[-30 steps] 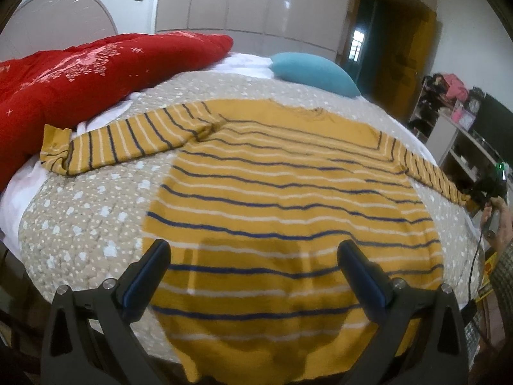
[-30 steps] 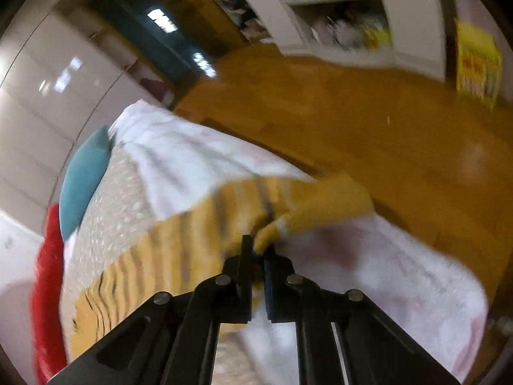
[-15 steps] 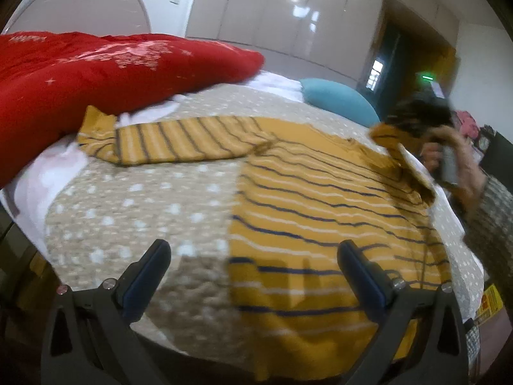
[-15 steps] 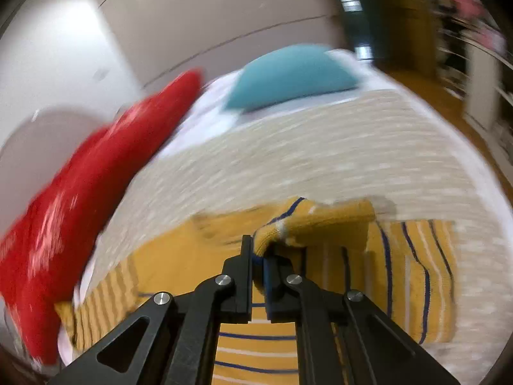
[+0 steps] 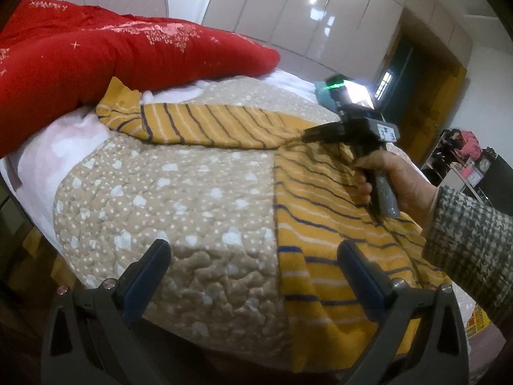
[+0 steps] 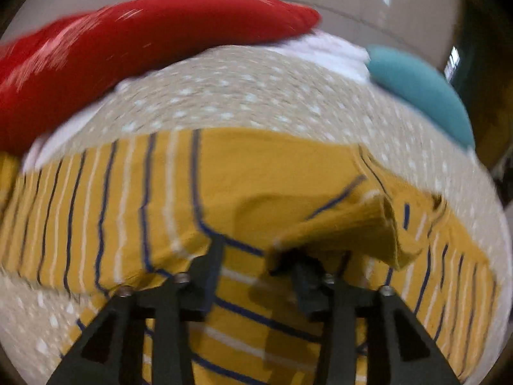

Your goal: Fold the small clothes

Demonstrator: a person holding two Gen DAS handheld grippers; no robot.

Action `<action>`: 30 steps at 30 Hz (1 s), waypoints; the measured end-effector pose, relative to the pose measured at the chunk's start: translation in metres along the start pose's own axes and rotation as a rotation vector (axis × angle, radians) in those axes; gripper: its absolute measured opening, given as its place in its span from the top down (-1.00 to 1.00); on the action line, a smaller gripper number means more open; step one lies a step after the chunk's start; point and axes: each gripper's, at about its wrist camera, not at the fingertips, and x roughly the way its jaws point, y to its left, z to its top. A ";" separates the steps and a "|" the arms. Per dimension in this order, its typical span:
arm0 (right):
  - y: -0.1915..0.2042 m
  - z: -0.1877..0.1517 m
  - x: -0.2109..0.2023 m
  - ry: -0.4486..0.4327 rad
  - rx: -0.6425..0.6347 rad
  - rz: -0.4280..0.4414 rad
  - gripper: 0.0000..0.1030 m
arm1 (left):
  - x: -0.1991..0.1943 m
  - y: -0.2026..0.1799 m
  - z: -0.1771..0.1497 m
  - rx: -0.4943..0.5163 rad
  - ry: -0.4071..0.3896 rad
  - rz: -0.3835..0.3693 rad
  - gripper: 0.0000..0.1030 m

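A mustard sweater with navy and white stripes (image 5: pixel 320 211) lies flat on the bed. Its left sleeve (image 5: pixel 208 125) stretches out toward the red quilt. Its right sleeve (image 6: pixel 368 224) is folded over onto the chest, its cuff lying by the right fingertip. My left gripper (image 5: pixel 253 276) is open and empty, low at the bed's near edge over the sweater's left hem. My right gripper (image 6: pixel 253 256) is open over the sweater's chest; it also shows in the left wrist view (image 5: pixel 352 134), held by a hand.
A beige dotted quilt (image 5: pixel 176 199) covers the bed. A red quilt (image 5: pixel 96 54) lies along the far left and a teal pillow (image 6: pixel 423 93) at the head. Wardrobes stand behind; shelves with clutter (image 5: pixel 465 160) stand at the right.
My right gripper carried the right sleeve cuff from the bed's edge across onto the sweater's chest, then opened and let it go. My left gripper shifted left along the near edge.
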 end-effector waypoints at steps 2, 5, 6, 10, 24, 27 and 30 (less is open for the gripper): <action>0.021 0.002 -0.003 -0.024 -0.102 -0.037 0.02 | 0.002 -0.002 -0.001 0.000 0.006 -0.004 -1.00; 0.060 -0.007 -0.007 -0.073 -0.326 -0.124 0.03 | 0.002 -0.008 -0.002 0.010 0.008 -0.006 -1.00; 0.074 -0.012 -0.008 -0.098 -0.413 -0.180 0.03 | 0.001 -0.010 -0.003 0.017 0.006 -0.004 -1.00; 0.099 -0.026 -0.010 -0.158 -0.561 -0.294 0.03 | 0.000 -0.019 -0.002 0.035 0.012 0.003 -1.00; -0.143 -0.087 -0.104 -0.036 0.149 -0.101 -0.44 | -0.001 0.001 0.024 -0.006 -0.019 0.122 -1.00; -0.182 -0.120 -0.120 -0.049 0.268 -0.094 -0.45 | 0.010 0.036 0.050 -0.085 -0.033 0.189 -1.00; -0.195 -0.149 -0.140 -0.103 0.336 -0.052 -0.45 | 0.028 0.080 0.083 -0.186 -0.030 0.263 -1.00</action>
